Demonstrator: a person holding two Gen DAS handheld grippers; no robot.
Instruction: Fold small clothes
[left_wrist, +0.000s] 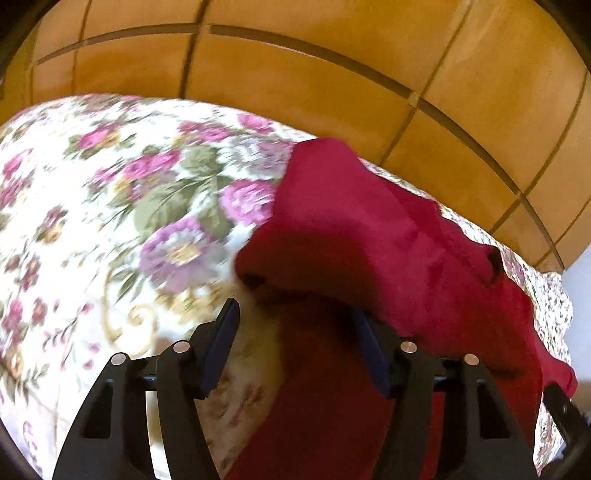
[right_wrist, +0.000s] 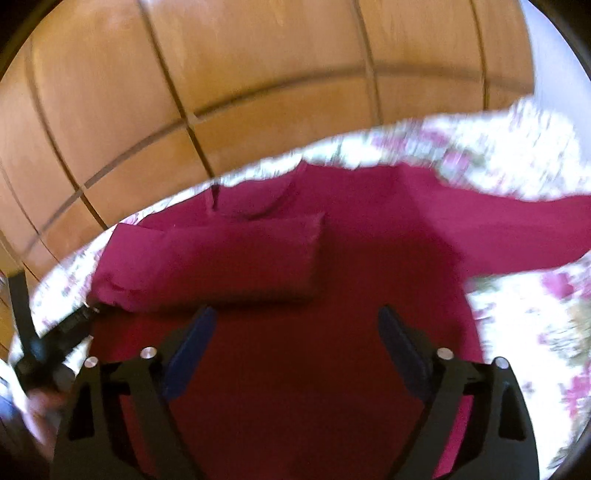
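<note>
Two claws, both with jaws apart and nothing pinched. Left claw (left_wrist: 295, 343) hovers over the near edge of the crimson soft-knit garment (left_wrist: 369, 236); right claw (right_wrist: 295, 350) sits above its body. Garment lies spread on the floral-print bedspread (left_wrist: 110, 206), one sleeve (right_wrist: 221, 258) already folded across the chest, the other sleeve (right_wrist: 517, 232) out flat to the right. Judgement: next fold is that sleeve. Pinch at cuff and shoulder seam, single layer only, carry low, lay it parallel to the first. Beyond: wooden panelled wardrobe (left_wrist: 295, 74).
</note>
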